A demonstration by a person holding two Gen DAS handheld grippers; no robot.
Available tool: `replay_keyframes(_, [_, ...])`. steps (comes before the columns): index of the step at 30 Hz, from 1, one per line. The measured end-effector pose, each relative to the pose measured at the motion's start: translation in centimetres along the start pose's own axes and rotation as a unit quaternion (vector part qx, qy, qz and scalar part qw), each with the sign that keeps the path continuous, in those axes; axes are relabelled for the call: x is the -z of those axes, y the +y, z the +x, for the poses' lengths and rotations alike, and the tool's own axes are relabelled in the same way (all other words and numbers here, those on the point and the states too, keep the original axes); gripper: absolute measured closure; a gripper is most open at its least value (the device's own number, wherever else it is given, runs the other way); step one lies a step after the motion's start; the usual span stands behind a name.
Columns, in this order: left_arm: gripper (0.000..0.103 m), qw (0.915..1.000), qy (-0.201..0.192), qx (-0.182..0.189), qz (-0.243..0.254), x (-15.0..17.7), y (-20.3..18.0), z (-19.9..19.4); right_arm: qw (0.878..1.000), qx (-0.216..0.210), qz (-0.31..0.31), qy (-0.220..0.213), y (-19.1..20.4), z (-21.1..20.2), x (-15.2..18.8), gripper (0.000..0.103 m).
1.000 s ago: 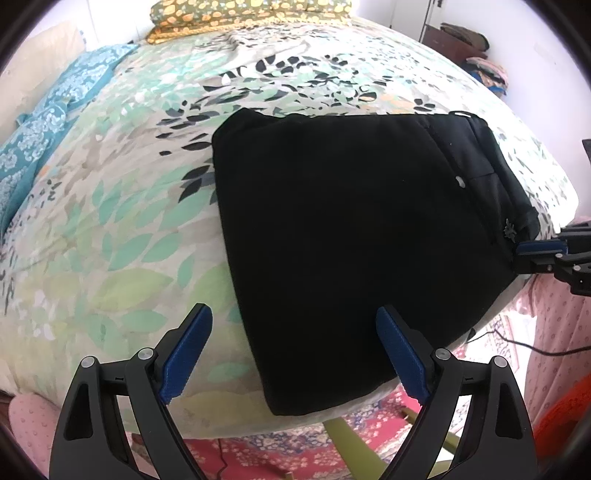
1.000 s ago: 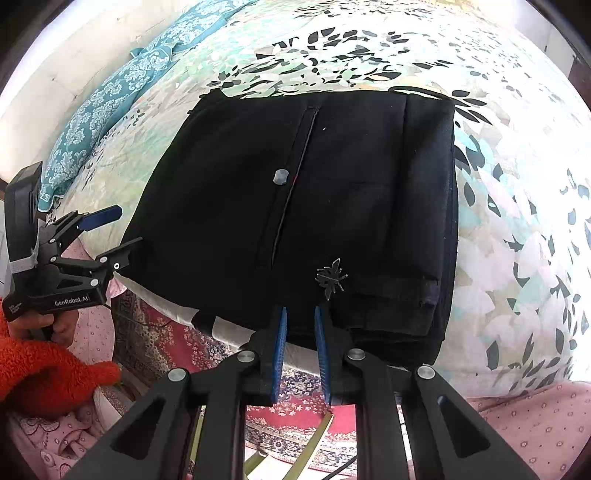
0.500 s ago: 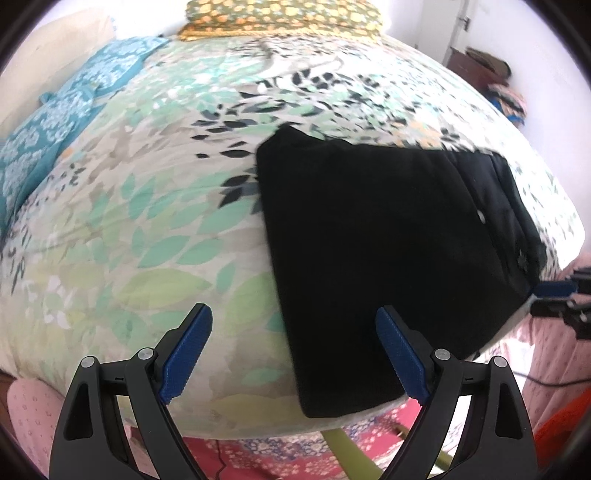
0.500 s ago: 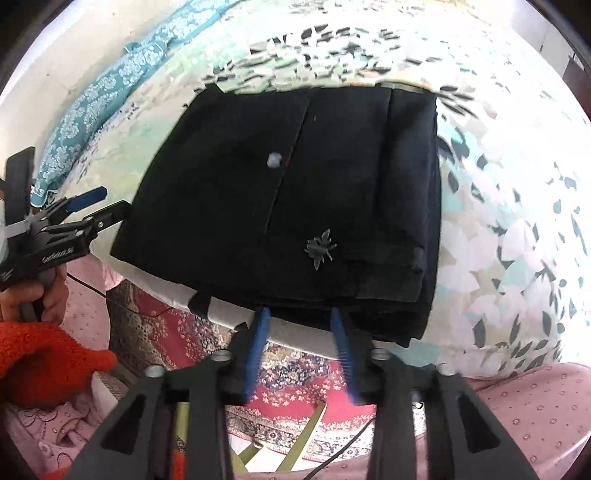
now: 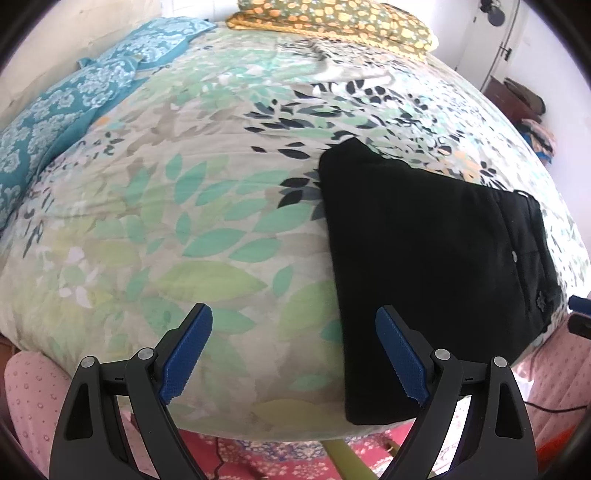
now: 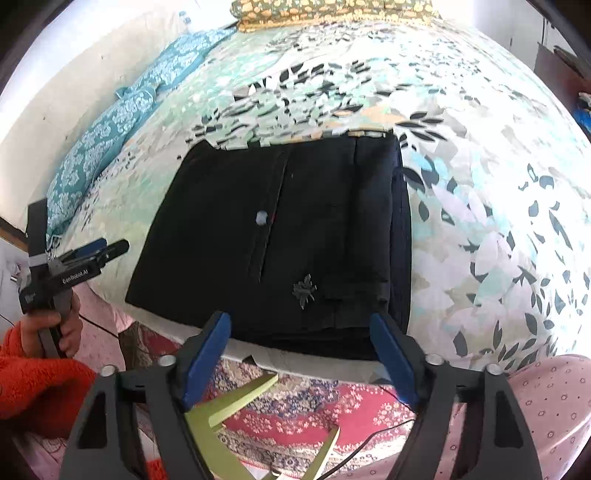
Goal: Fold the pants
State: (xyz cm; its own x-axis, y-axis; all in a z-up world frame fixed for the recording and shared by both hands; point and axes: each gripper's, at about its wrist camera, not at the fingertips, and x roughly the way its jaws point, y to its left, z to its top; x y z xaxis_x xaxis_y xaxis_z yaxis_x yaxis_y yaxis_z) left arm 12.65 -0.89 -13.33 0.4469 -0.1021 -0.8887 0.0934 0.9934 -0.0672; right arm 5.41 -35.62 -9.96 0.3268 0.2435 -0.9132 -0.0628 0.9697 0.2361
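Note:
The black pants [image 6: 295,236] lie folded into a flat rectangle at the near edge of the leaf-print bed [image 6: 480,206], with a white button and a small embroidered mark on top. They also show in the left wrist view [image 5: 424,266], at the right. My right gripper [image 6: 301,354] is open and empty, just off the pants' near edge. My left gripper [image 5: 293,350] is open and empty, over the bedspread [image 5: 166,221] to the left of the pants. The left gripper also shows in the right wrist view [image 6: 99,249], held off the bed's left side.
A teal patterned blanket [image 5: 66,99] lies along the bed's far left by the wall. A yellow-flowered pillow [image 5: 332,18] sits at the head. A red floral rug [image 6: 295,406] and green chair legs [image 6: 236,406] are below the bed edge. Furniture with clothes [image 5: 524,107] stands at right.
My right gripper has opened from shut and drawn back from the pants' edge. My left gripper has moved left and back, so the pants sit further right in its view.

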Motion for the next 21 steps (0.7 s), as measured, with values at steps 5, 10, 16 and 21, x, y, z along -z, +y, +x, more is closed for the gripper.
replay_keyframes(5, [0.012,1.0000,0.003,-0.008,0.000,0.0,0.1,0.2,1.000,0.012,0.003,-0.009,0.0,-0.1,-0.1,0.008])
replay_keyframes(10, [0.012,0.9998,0.003,-0.016,0.007,0.0,-0.1,0.2,1.000,0.019,0.016,-0.009,-0.6,0.2,0.0,0.003])
replay_keyframes(16, [0.012,0.9998,0.012,-0.017,0.005,0.0,0.1,0.7,0.999,0.029,0.021,-0.019,-0.9,0.2,-0.1,0.002])
replay_keyframes(21, [0.012,0.9953,0.037,0.075,-0.049,-0.8,2.5,1.9,0.996,0.026,0.056,-0.059,-4.2,-0.8,-1.6,0.002])
